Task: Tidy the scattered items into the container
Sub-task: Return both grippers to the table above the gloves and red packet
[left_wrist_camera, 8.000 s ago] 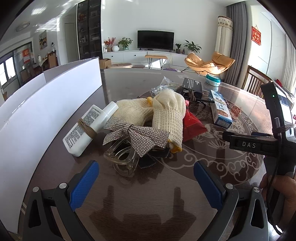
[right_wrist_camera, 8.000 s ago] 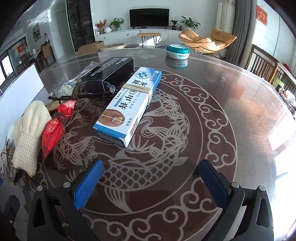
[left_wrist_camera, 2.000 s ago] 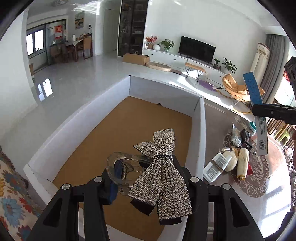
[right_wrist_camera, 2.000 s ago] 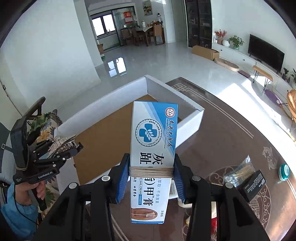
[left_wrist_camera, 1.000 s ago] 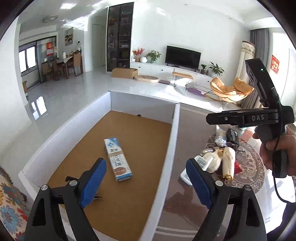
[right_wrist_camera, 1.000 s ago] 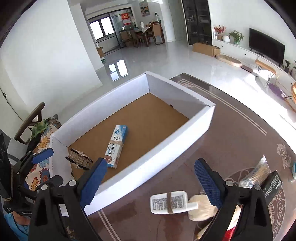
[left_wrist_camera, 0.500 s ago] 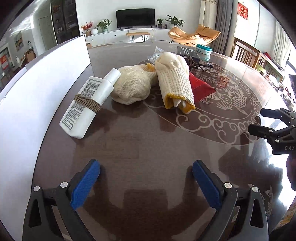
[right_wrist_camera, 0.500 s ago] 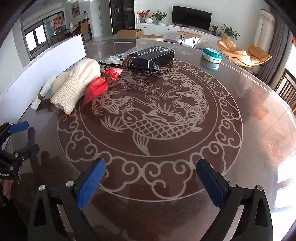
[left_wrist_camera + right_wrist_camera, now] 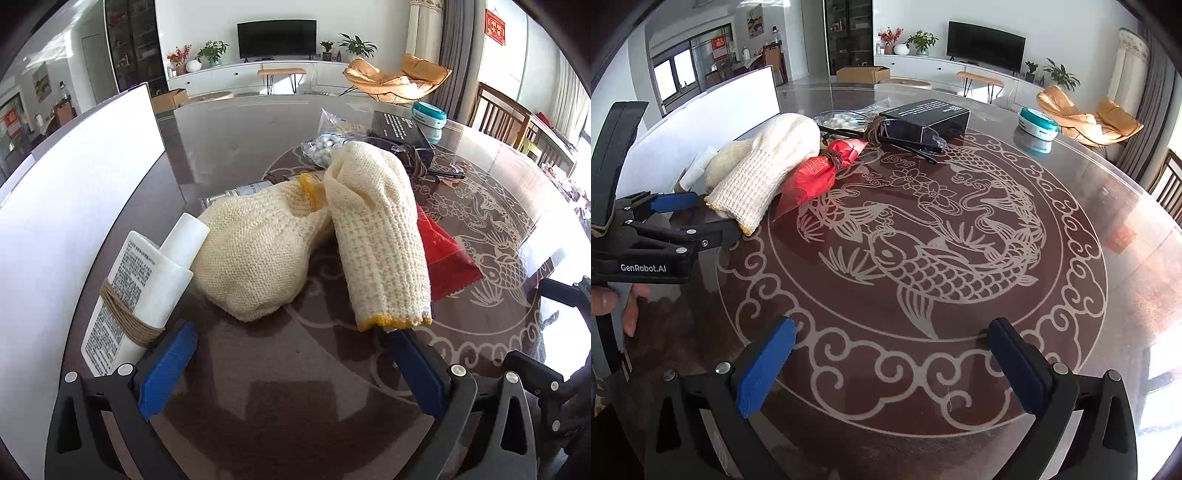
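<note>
The left gripper (image 9: 291, 365) points down at a dark round table (image 9: 280, 417), its blue-padded jaws spread wide with nothing between them. Just ahead of its pads lie two cream knitted gloves (image 9: 376, 240), one draped partly over the other, the nearer yellow-edged cuff almost at the right pad. A white bottle (image 9: 136, 291) wrapped with twine lies beside the left pad, touching or nearly touching it. Behind the gloves sit a red packet (image 9: 443, 254), a bag of cotton balls (image 9: 325, 146), a black box (image 9: 400, 131), dark glasses (image 9: 908, 134) and a teal tin (image 9: 428, 116). The right gripper (image 9: 890, 365) is also spread wide and empty, over bare tabletop with a carp pattern, well apart from the pile. The step in hand looks like reaching for the next item — probably the gloves or the bottle. The next move would call for easing the left gripper forward so a glove cuff, or the bottle's body, sits between the pads before closing; soft knit may bunch and slip. The container, a white box (image 9: 74, 206), stands along the table's left side, just beside the bottle — only its outer wall shows, so its contents cannot be seen from here.
</note>
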Motion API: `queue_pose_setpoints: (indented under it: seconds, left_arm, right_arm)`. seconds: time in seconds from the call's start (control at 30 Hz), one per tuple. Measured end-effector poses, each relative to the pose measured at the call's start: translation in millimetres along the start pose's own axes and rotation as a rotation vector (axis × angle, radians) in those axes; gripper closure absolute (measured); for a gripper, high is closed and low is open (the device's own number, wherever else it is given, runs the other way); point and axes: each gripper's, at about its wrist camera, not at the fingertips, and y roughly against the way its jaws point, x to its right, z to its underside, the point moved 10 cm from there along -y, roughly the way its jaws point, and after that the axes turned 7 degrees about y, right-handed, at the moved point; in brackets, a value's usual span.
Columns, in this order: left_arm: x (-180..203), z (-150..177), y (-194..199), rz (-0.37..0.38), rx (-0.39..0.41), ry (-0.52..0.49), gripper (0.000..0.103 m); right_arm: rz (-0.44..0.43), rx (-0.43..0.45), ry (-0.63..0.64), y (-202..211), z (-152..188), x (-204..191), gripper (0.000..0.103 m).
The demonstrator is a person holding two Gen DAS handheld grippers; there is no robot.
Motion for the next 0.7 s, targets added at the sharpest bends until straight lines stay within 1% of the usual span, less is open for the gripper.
queue_pose_setpoints:
  seconds: [0.07, 0.7]
  left_arm:
    - [0.9, -2.7, -1.1, 0.013, -0.003, -0.007, 0.0]
    - [0.4, -2.6, -0.3, 0.012, -0.004, -0.007, 0.0]
  right_arm:
    - [0.001, 0.0, -0.002, 0.2, 0.1, 0.2, 0.0]
    - [0.0, 0.001, -0.002, -0.2, -0.1, 0.3, 0.0]
